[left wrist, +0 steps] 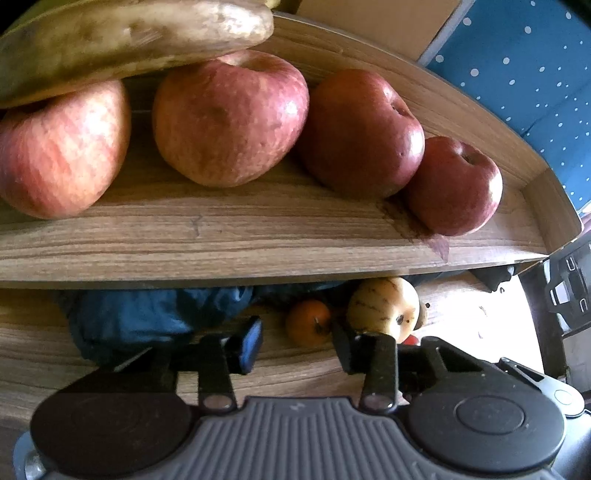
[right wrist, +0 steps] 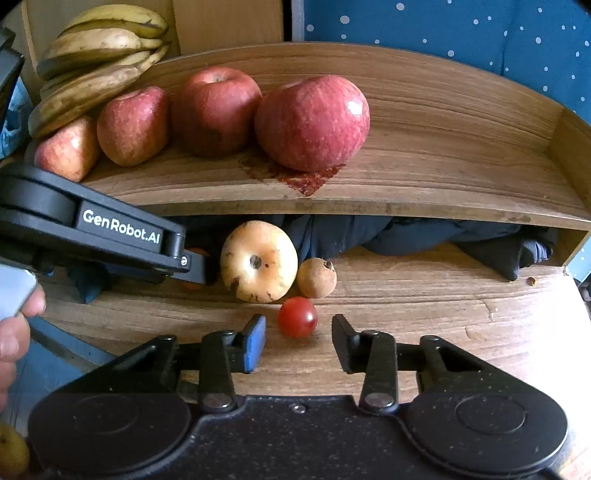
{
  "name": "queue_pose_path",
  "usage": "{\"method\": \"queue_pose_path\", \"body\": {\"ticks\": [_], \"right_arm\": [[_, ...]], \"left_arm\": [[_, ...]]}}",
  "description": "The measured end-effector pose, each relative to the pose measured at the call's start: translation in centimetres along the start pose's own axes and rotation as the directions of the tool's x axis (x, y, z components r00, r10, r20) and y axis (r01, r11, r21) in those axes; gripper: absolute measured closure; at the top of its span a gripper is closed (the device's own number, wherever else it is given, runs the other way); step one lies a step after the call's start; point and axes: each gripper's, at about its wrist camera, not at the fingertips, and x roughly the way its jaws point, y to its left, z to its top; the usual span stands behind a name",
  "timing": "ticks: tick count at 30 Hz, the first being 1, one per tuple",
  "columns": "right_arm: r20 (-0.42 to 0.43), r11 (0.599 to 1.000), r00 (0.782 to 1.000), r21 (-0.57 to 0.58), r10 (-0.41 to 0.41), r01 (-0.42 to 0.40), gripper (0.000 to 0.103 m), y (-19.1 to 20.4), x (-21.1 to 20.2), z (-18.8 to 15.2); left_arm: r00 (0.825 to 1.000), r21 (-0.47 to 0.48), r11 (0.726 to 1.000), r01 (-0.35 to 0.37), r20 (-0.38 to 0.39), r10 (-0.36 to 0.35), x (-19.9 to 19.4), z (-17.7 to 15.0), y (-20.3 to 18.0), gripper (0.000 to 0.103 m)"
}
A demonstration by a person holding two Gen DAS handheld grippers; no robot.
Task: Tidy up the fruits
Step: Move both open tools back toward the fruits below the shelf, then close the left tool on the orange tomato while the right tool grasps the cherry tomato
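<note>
A small orange fruit [left wrist: 308,323] lies on the lower wooden board, between the fingertips of my left gripper [left wrist: 297,343]. The right finger is at its side, while a gap shows at the blue left pad [left wrist: 251,345], so the jaws stand open around it. A red cherry tomato [right wrist: 297,317] sits just past the tips of my right gripper [right wrist: 299,343], with a gap on each side; that gripper is open too. Beside them lie a yellow striped round fruit [right wrist: 258,262] and a small brown fruit [right wrist: 316,277]. The left gripper's body [right wrist: 92,221] reaches in from the left.
The raised wooden shelf [right wrist: 424,192] carries several red apples [right wrist: 312,122] and a bunch of spotted bananas [right wrist: 96,48]. A dark blue cloth [right wrist: 406,232] is bunched under the shelf. A hand [right wrist: 14,332] shows at the left edge, and blue dotted fabric [right wrist: 480,29] lies behind.
</note>
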Motion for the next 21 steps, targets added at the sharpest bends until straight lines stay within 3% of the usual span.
{"method": "queue_pose_path", "body": {"ticks": [7, 21], "right_arm": [[-0.002, 1.000, 1.000, -0.001, 0.015, -0.015, 0.077, -0.1, 0.3, 0.0], [0.025, 1.000, 0.999, 0.002, 0.026, -0.027, 0.079, -0.1, -1.1, -0.1]], "left_arm": [[1.000, 0.003, 1.000, 0.031, 0.000, -0.031, 0.1, -0.2, 0.2, 0.073], [0.999, 0.020, 0.999, 0.029, 0.028, -0.030, -1.8, -1.3, -0.3, 0.074]]}}
